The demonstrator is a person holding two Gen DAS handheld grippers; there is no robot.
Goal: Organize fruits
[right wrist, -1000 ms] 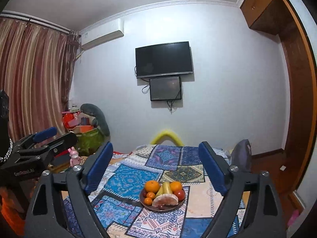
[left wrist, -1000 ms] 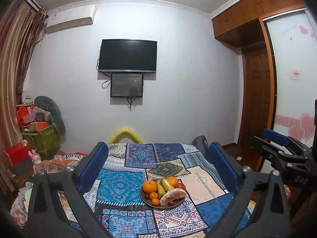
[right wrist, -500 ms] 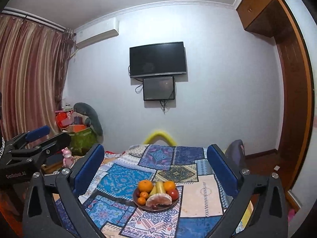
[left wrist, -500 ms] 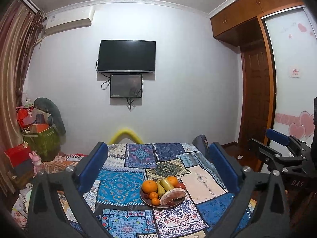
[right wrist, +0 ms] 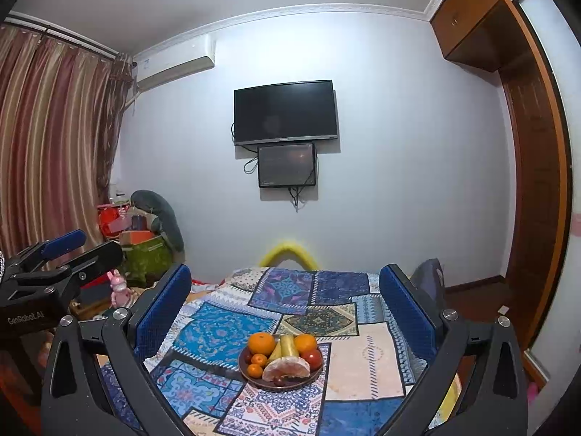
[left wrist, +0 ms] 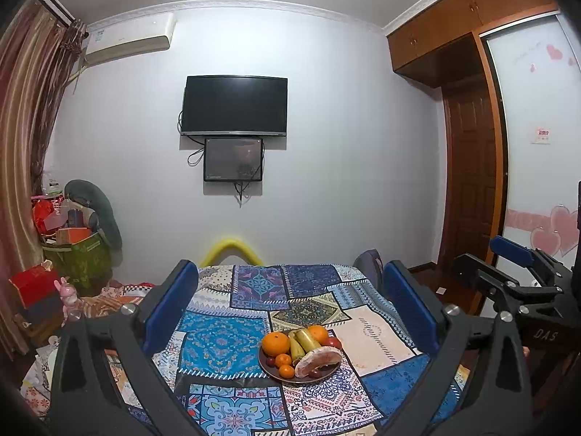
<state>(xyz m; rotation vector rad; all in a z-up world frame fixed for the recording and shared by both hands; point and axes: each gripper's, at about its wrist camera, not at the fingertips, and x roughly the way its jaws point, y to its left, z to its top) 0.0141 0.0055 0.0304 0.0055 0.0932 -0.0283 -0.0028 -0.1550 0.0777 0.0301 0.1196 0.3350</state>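
Note:
A dark round plate (left wrist: 270, 371) of fruit sits on a patchwork tablecloth (left wrist: 221, 341). It holds oranges (left wrist: 275, 342), small tangerines, bananas (left wrist: 303, 339), a red apple (left wrist: 331, 342) and a pink pomelo slice (left wrist: 317, 359). The plate (right wrist: 250, 378) also shows in the right wrist view. My left gripper (left wrist: 290, 305) is open and empty, held back from the plate and above the table. My right gripper (right wrist: 285, 301) is open and empty too, beside the left one. Each gripper shows at the edge of the other's view.
A TV (left wrist: 234, 106) and a smaller screen hang on the far wall. Boxes, a green bag (left wrist: 81, 258) and a pink toy lie at the left under a curtain. A wooden door (left wrist: 472, 189) and a wardrobe stand at the right. A chair back (right wrist: 426, 278) shows beyond the table.
Both grippers have shifted slightly, the right one a little to the right, so the plate sits more centred between its fingers. Both stay open and empty.

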